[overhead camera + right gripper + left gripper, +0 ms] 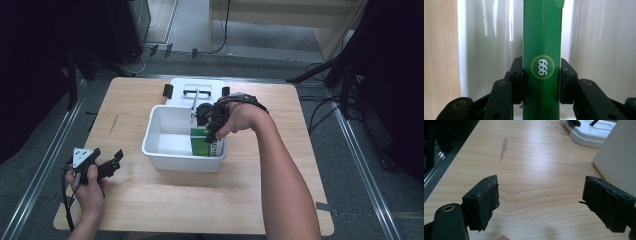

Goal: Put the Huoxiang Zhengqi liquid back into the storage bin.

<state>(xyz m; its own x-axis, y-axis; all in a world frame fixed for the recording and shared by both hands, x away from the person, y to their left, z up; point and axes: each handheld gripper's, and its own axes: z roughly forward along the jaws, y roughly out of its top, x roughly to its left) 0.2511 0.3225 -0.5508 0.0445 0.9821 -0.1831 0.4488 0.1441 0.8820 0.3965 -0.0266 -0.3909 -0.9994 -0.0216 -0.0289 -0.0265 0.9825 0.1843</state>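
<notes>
- The slim green cardboard box [542, 50] with a round "999" mark is judged light, stiff but crushable and smooth-sided; its narrow side faces are the best place to hold it.
- The right hand-held gripper [541, 80] clamps those faces.
- At centre frame in the high view, the box [200, 141] stands upright inside the white plastic tub [165, 127] on the wooden counter [200, 200].
- At lower left, the left hand-held gripper [111, 162] hangs released.
</notes>
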